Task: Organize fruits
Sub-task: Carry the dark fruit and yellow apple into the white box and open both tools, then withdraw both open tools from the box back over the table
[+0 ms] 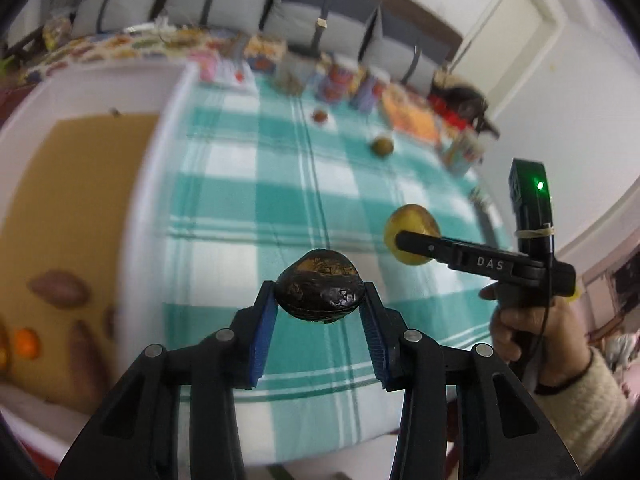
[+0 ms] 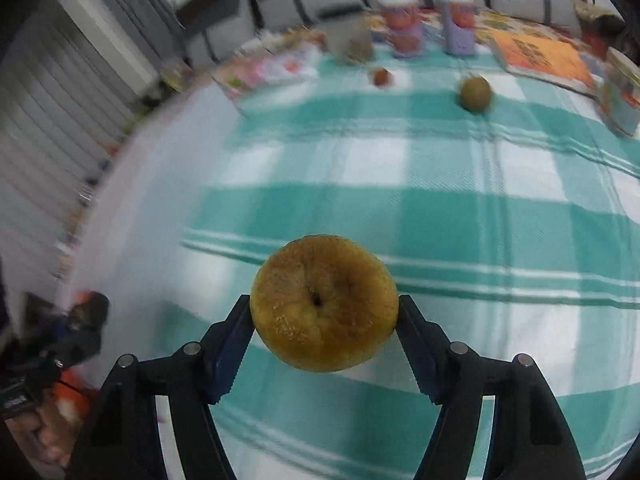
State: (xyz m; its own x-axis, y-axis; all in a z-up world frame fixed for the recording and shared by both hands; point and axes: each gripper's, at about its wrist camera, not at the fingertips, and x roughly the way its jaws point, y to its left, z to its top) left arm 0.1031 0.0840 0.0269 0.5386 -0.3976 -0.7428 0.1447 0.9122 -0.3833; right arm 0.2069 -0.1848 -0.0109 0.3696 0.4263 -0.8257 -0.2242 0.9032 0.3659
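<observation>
Transfer step, both fruits clear of the cloth [image 1: 248, 184] — judged: carry each level to the tray [image 1: 160, 168] at left, lower till it rests on the brown liner beside fruit already there, then release; no drop from height. L gripper [image 1: 320, 300]: jaws narrow, clenched on dark fruit [image 1: 320, 290], pads on both sides. R gripper [image 2: 325, 316]: approx half open, clamped on yellow fruit [image 2: 324, 304] — wide item, grip looks firm. Green fruit [image 2: 475, 93] & small red one [image 2: 382, 76] remain on cloth, far side.
</observation>
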